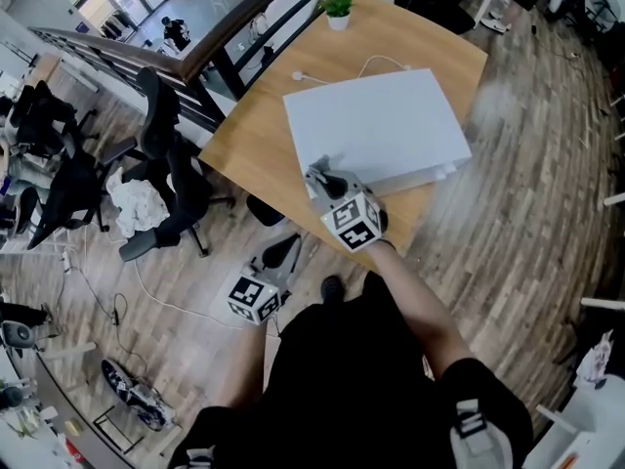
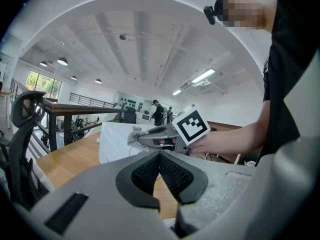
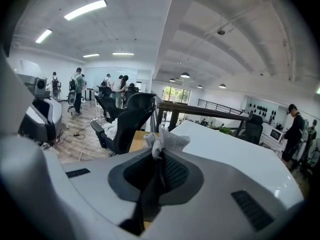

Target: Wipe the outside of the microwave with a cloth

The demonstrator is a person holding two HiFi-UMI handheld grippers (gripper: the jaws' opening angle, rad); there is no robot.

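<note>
One white microwave point(image 1: 376, 125), one cloth point(image 3: 162, 140), one wooden worktop point(image 1: 262, 137), one potted plant point(image 1: 338, 10), one white cable point(image 1: 352, 69). Two grippers: left tongs point(image 2: 160, 155), right tongs point(image 3: 159, 153). At least two black office chairs point(image 1: 166, 149).

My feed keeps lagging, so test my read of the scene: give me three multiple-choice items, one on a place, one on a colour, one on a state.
1. Where does the potted plant stand?
A. at the far corner of the table
B. on a shelf
C. in a sink

2. What colour is the microwave?
A. black
B. red
C. white

3. How do the fingers of the right gripper stand?
A. apart, empty
B. shut on the cloth
C. shut on a cup

Answers:
1 A, the head view shows it at the tabletop's far corner.
2 C, its top and sides show white.
3 B, the right gripper view shows cloth pinched between the fingers.
</note>
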